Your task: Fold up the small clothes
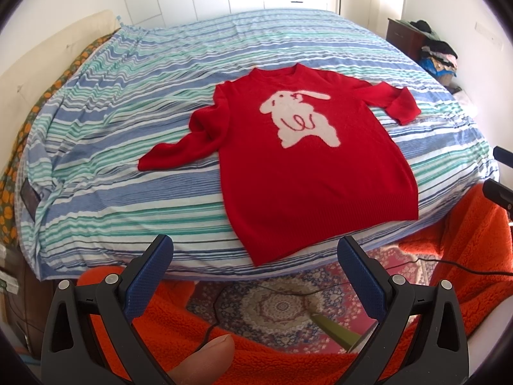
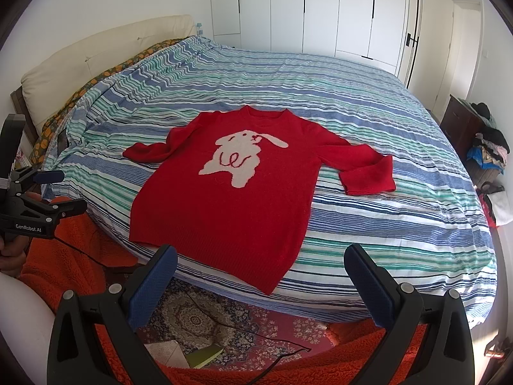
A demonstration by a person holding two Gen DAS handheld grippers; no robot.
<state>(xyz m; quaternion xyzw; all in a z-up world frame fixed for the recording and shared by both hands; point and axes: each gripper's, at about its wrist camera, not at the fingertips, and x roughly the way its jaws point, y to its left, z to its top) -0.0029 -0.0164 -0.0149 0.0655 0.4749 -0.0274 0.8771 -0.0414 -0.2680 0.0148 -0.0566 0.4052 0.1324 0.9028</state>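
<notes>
**Sweater laid flat, both grippers held back off the bed edge**

The red sweater (image 1: 307,166) lies front up on the striped bedspread (image 1: 128,166), its white rabbit motif (image 2: 240,157) showing and both sleeves spread out to the sides. Its long axis runs from the hem, nearest the tools, straight away to the neckline. The hem's corner hangs just over the bed's near edge.

From the left gripper (image 1: 255,253) the sweater sits ahead and slightly to the right; its left sleeve (image 1: 179,147) angles out ahead-left. From the right gripper (image 2: 261,263) the body lies ahead and slightly left, with the right sleeve (image 2: 362,166) reaching ahead-right, cuff bent back toward the tool.

Both grippers stand wide apart in the jaws, holding nothing, and neither touches the cloth. Each hangs short of the bed, above the patterned rug (image 2: 205,317) and orange fleece (image 1: 179,327).

Judging by this layout, each sleeve falls to the gripper on its own side, and neither seems clearly nearer. The hem is the closest part for both.
</notes>
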